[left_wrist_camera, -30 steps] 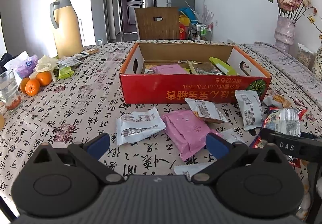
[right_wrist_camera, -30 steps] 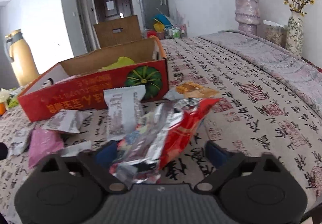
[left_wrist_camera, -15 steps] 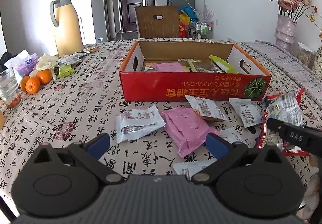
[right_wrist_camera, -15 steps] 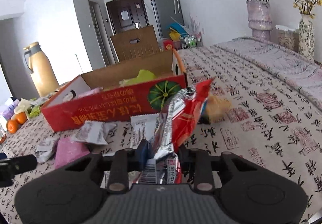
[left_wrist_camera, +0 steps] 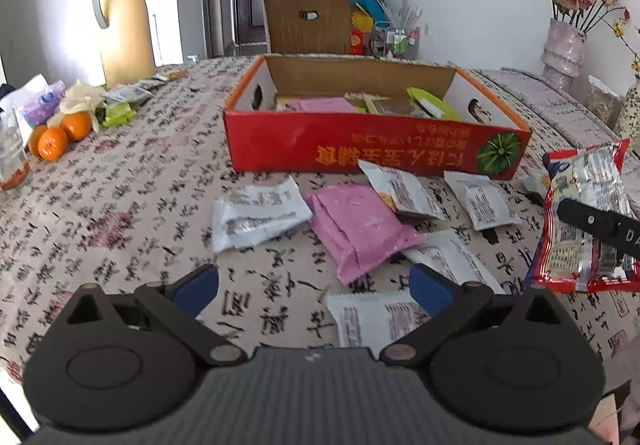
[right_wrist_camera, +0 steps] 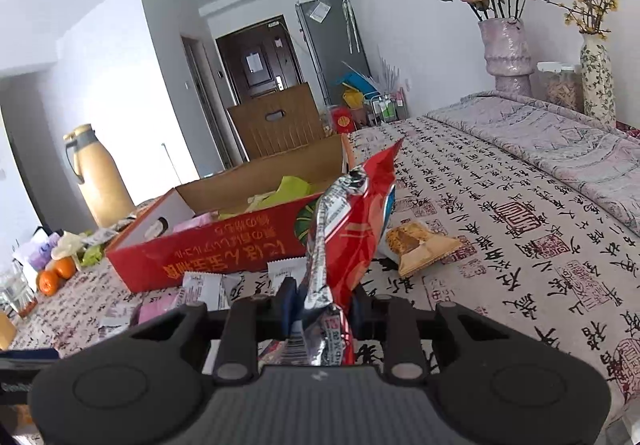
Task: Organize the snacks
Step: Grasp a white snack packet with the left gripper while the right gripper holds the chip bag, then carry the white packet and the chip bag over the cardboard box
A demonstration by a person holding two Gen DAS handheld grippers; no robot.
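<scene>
Right gripper (right_wrist_camera: 320,301) clamps a crinkled red-and-silver foil snack bag (right_wrist_camera: 352,229); next, carrying it over the red cardboard box (right_wrist_camera: 224,249); left gripper (left_wrist_camera: 314,283) gapes empty.

Right gripper (right_wrist_camera: 320,305) fingers clamped together, left gripper (left_wrist_camera: 314,283) fingers spread

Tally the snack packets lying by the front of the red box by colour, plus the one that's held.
white packets: 5
pink packet: 1
tan packet: 1
red-and-silver bag, clamped in the right gripper: 1
Total: 8
</scene>
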